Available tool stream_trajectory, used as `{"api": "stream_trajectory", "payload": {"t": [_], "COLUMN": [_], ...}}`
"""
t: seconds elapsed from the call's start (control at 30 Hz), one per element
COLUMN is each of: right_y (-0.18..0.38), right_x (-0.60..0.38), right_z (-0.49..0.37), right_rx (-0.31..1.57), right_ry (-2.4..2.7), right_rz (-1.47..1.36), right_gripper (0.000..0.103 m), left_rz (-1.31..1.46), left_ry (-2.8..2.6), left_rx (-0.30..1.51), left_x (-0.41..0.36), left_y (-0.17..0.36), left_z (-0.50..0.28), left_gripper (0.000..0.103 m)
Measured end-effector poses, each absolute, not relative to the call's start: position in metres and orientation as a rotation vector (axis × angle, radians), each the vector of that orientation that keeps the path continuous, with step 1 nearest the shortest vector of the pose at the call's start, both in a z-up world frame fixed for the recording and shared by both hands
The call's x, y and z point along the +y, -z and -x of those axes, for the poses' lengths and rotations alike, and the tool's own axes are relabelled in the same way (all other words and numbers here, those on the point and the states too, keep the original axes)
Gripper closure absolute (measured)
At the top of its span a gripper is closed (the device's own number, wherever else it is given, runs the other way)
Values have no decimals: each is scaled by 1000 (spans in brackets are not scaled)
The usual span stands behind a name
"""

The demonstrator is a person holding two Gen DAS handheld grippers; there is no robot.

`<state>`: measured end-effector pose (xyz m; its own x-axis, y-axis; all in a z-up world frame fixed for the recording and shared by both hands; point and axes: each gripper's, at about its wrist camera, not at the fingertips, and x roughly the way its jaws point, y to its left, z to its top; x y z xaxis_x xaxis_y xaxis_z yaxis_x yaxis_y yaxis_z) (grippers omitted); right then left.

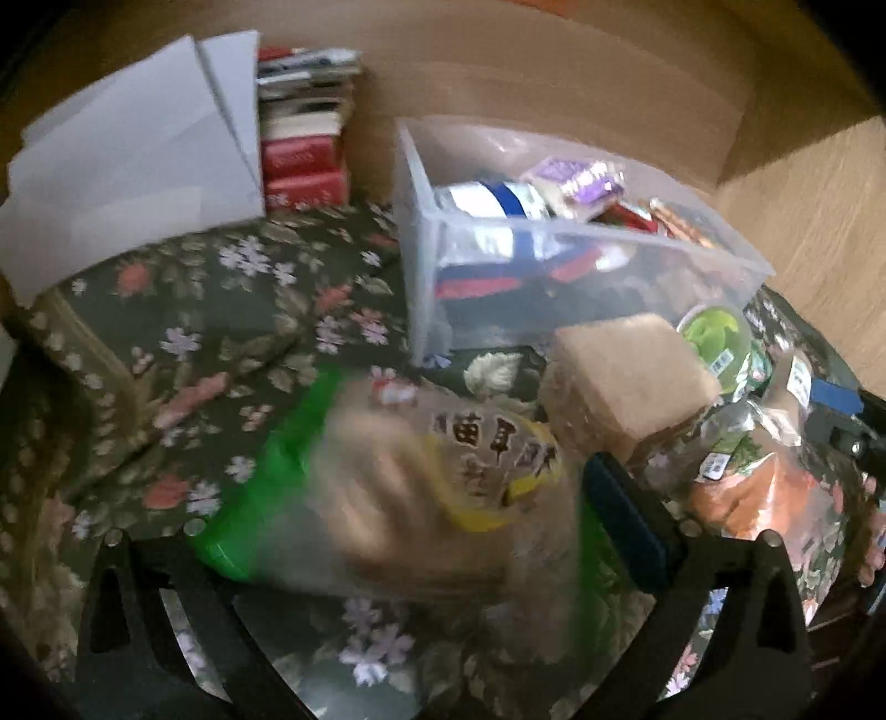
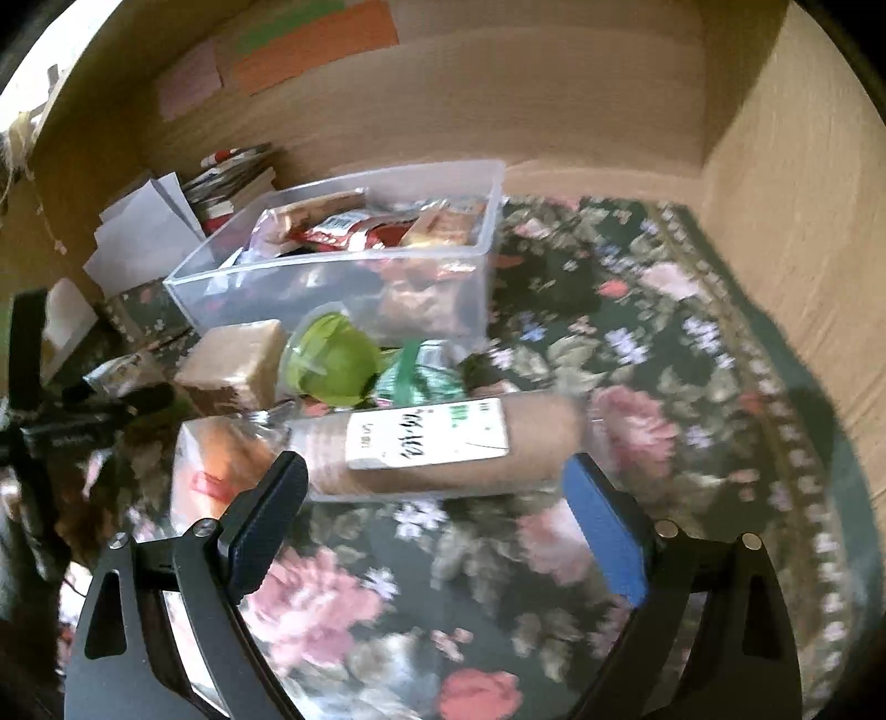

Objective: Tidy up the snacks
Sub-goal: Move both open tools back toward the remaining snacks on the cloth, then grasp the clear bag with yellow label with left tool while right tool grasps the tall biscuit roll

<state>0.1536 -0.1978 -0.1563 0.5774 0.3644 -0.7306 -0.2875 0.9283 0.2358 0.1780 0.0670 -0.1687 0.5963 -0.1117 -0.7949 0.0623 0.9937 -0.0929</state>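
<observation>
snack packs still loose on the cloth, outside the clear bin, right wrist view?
5 visible: tan wafer block, green round cup, green-striped packet, long brown biscuit roll with white label, orange-filled clear bag. More may hide behind the left gripper.

Cloth: a dark floral tablecloth [image 2: 637,343] with pink and pale flowers covers the surface.
Papers: white sheets [image 1: 133,166] lie far left, leaning over the cloth's edge.
Books: a stack of books [image 1: 304,127], some with red spines, just right of the papers.
Walls: wood-grain panels [image 2: 554,99] at the far side and right.
Notes: orange, green and pink paper notes [image 2: 310,50] stuck high on the far panel.
</observation>
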Motion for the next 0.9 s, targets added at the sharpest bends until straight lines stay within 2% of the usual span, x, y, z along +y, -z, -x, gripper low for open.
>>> {"api": "stream_trajectory", "payload": {"t": [0.13, 0.2, 0.3, 0.47, 0.53, 0.6, 0.67, 0.77, 0.87, 0.9], "right_y": [158, 161, 168, 175, 174, 173, 173, 174, 175, 174], "right_x": [-191, -189, -185, -192, -198, -201, -204, -207, -210, -210], "right_z": [-163, -170, -177, -173, -170, -169, -166, -165, -164, -165], "right_rx": [868, 872, 886, 908, 904, 904, 900, 891, 871, 867], "right_ry": [-355, -335, -304, -290, -298, -297, -290, -286, -281, -278], "right_rz": [-118, -128, -102, -44, -36, -15, 12, 22, 17, 16], "right_gripper": [5, 5, 9, 36, 39, 46, 58, 66, 69, 69], "left_rz": [20, 14, 15, 45, 51, 64, 78, 89, 87, 86], "left_ry": [103, 96, 90, 97, 100, 99, 95, 82, 49, 41], "left_rx": [914, 910, 896, 892, 891, 889, 882, 875, 886, 893], "left_x": [60, 56, 56, 62, 63, 66, 67, 71, 68, 68], "left_y": [171, 172, 172, 169, 166, 162, 157, 152, 153, 155], "left_z": [-179, -179, -178, -172, -171, -168, -168, -172, -178, -179], "left_gripper": [2, 10, 15, 19, 19, 16, 13, 10, 11, 18]}}
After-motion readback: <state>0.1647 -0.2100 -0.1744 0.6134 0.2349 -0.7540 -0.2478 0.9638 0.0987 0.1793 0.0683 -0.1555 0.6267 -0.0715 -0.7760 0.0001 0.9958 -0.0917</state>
